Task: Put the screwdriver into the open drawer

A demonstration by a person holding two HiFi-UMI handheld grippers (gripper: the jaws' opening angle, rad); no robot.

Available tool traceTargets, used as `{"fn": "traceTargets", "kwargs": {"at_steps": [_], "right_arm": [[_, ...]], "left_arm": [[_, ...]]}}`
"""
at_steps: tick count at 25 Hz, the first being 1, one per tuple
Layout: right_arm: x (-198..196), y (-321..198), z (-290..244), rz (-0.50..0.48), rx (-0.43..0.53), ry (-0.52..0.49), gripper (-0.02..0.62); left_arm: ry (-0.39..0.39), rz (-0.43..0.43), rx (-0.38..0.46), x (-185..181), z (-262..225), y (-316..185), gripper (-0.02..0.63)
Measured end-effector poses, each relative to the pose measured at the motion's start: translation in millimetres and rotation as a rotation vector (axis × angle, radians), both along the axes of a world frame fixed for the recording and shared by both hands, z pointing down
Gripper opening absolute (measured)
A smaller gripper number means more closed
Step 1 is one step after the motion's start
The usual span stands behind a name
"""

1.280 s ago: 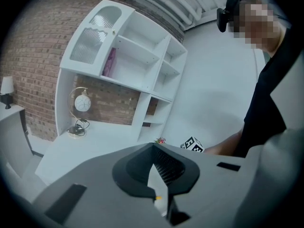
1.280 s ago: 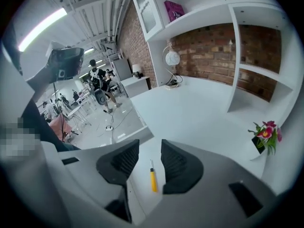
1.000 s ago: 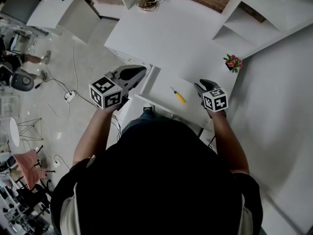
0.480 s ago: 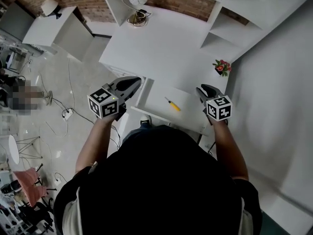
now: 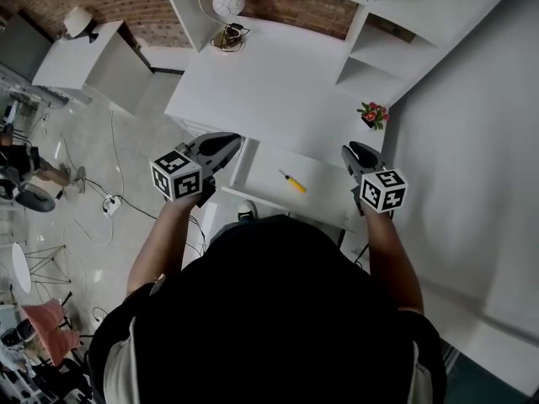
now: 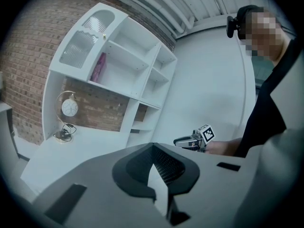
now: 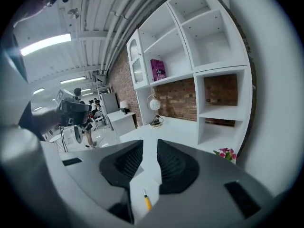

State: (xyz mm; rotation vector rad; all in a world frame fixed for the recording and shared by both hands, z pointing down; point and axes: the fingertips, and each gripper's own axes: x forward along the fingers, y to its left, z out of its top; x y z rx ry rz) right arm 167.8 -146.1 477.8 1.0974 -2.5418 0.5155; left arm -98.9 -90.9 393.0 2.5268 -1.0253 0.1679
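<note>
Two empty grippers flanking screwdriver [image 5: 293, 182] in drawer [image 5: 330, 194]: left gripper [image 5: 236, 140], 9 o'clock, closed; right gripper [image 5: 352, 149], 3 o'clock, slightly parted.

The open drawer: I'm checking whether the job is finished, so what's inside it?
A yellow-handled screwdriver lies on the white floor of the drawer; nothing else shows there. The person's head covers its near edge.

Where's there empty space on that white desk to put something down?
The desk top is bare across its middle, between the lamp at the back and the flower pot at right. The open drawer has room around the screwdriver. Tightest by the lamp.
</note>
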Motion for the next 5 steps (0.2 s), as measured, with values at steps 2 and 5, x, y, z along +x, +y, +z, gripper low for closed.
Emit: {"fn": "traceTargets", "kwargs": {"at_steps": [2,5], "right_arm": [[0.8,1.7,-6.7,0.011,0.01,-0.008,0.097],[3.5,6.7,-13.3,0.025,0.017,-0.017,0.095]], "left_arm": [[0.025,-0.003,-0.006,-3.2,-1.6,-1.6,0.014],[0.057,-0.015,-0.015,-7.0,-2.1,-1.8,0.015]]}}
